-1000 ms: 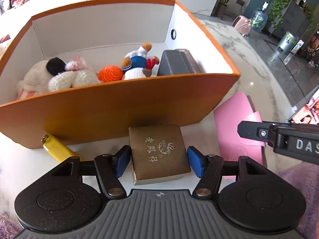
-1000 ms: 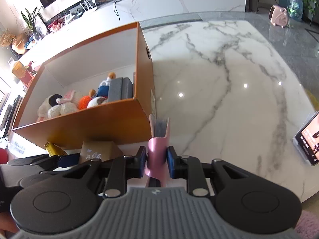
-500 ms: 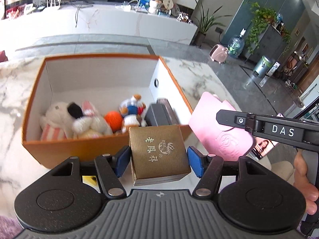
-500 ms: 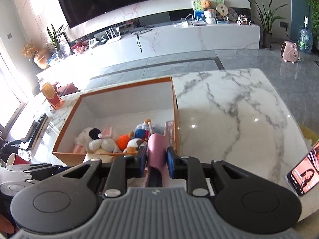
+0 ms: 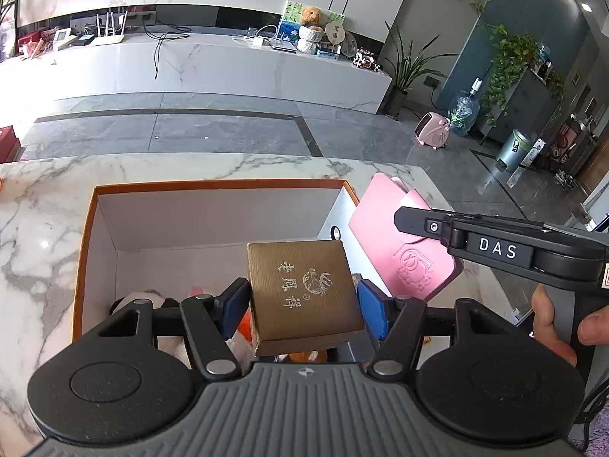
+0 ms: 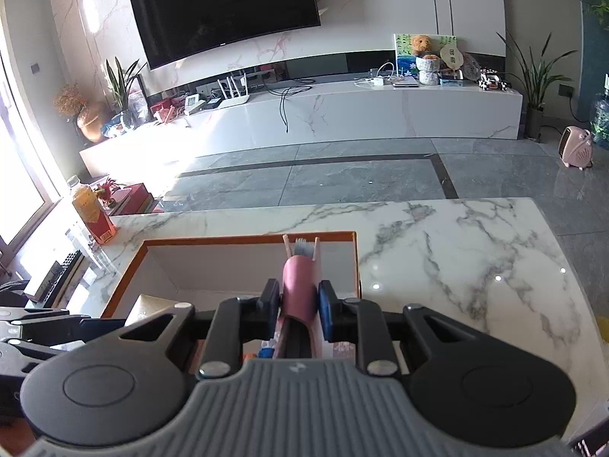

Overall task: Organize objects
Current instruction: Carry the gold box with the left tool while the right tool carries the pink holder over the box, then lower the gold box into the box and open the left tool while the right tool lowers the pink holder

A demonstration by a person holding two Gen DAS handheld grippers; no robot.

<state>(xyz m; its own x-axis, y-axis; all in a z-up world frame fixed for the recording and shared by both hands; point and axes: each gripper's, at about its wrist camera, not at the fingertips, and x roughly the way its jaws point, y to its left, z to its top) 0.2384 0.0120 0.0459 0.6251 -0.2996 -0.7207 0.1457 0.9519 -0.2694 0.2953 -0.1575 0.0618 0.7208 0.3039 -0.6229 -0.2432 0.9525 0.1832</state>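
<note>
- Hovering over the orange box [image 5: 85,251], a gold case [image 5: 304,289] is clamped in the left claw [image 5: 302,304].
- Pink wallet [image 6: 298,289] is clamped in the right claw [image 6: 297,306]; lowering inside before release is advised.

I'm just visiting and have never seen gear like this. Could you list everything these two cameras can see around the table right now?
Gold box: one, brown-gold, clamped in the left gripper above the orange box.
Pink case: one, pink, clamped in the right gripper over the orange box's right wall.
Orange box: one, orange outside, white inside, on the table.
Plush toys: several, white and orange, inside the orange box, mostly hidden.
Table: one, white marble.
Bottle: one, orange, far left table corner.
Left gripper: black, blue pads.
Right gripper: same.
</note>
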